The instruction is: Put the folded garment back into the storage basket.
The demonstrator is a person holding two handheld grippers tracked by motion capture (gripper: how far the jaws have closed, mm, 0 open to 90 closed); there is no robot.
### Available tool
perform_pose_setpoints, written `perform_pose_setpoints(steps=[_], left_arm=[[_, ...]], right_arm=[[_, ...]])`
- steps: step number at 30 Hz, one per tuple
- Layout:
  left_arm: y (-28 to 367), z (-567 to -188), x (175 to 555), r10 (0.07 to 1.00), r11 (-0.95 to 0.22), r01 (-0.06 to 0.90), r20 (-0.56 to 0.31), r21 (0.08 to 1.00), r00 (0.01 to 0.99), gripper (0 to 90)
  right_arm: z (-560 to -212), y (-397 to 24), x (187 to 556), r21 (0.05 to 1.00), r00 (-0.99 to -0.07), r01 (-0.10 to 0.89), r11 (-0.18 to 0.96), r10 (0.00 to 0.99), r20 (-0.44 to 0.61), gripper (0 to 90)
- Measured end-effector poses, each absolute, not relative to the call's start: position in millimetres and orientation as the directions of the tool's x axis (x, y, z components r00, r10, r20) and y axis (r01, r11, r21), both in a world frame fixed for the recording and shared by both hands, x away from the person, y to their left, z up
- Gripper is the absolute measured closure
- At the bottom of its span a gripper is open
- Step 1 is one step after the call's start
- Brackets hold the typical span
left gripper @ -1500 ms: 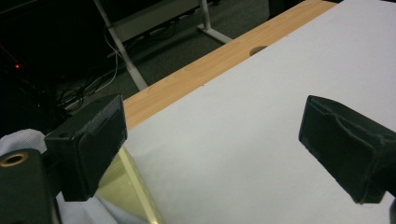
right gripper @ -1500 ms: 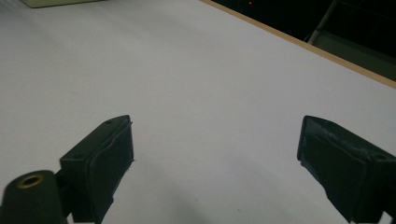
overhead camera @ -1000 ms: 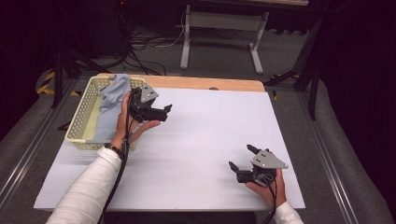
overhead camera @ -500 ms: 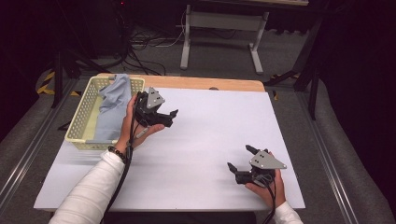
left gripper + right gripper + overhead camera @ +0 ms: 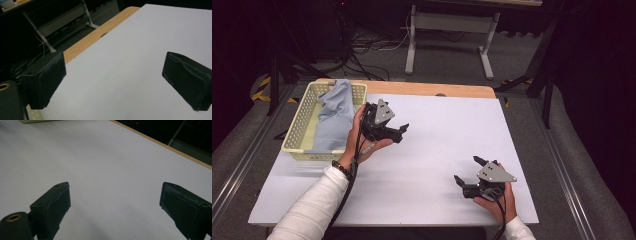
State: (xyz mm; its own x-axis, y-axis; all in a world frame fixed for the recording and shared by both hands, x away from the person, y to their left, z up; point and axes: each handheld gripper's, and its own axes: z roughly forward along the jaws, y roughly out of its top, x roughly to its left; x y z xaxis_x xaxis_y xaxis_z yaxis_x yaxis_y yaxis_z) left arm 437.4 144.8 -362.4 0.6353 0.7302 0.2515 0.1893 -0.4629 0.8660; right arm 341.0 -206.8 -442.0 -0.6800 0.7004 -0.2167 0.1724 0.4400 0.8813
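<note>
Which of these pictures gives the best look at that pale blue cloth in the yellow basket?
The high view. There the blue cloth lies draped in the yellow basket, beside the left claw. The right gripper view catches just a sliver of the basket's edge at its top, no cloth; the left gripper view looks across the white table.

Readable text: none that I can spot, in any of the three views.
Basket [image 5: 302, 131]: plain yellow mesh, no tag or brand legible.
Cloth [image 5: 333, 117] in the basket: plain blue-grey, no print or label showing.
Counter [image 5: 437, 150]: blank white surface, nothing written on it.
Grey plates on the tongs: bare, no numbers or logos that can be made out.
Floor tape [image 5: 261, 90] at far left: yellow-black hazard stripes, a marking but no words.
</note>
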Motion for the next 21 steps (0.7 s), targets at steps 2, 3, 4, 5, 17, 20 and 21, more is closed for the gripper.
perform_pose_setpoints(steps=[2, 3, 4, 5, 17, 20, 21], left_arm=[[142, -364, 435, 0.724, -0.462, 0.185, 0.248, 0.867, 0.644, 6.0], [142, -365, 434, 0.722, -0.466, 0.184, 0.251, 0.865, 0.645, 6.0], [142, -365, 433, 0.718, -0.471, 0.179, 0.258, 0.864, 0.646, 6.0], [141, -366, 432, 0.715, -0.467, 0.18, 0.25, 0.865, 0.653, 6.0], [134, -373, 420, 0.68, -0.487, 0.166, 0.253, 0.857, 0.688, 5.9], [134, -375, 417, 0.673, -0.489, 0.166, 0.249, 0.856, 0.697, 5.9], [133, -376, 416, 0.672, -0.494, 0.166, 0.254, 0.853, 0.695, 5.9]], right_arm=[[-442, -207, 341, 0.882, -0.68, 0.17, 0.44, 0.7, -0.218, 10.7], [-442, -206, 341, 0.881, -0.681, 0.17, 0.441, 0.699, -0.218, 10.7], [-442, -206, 341, 0.881, -0.681, 0.17, 0.441, 0.699, -0.218, 10.7], [-442, -206, 341, 0.881, -0.682, 0.17, 0.441, 0.698, -0.218, 10.7], [-442, -205, 340, 0.88, -0.683, 0.165, 0.445, 0.695, -0.223, 10.7], [-442, -204, 340, 0.88, -0.684, 0.163, 0.445, 0.695, -0.224, 10.7], [-442, -204, 340, 0.881, -0.684, 0.163, 0.445, 0.694, -0.224, 10.7]])
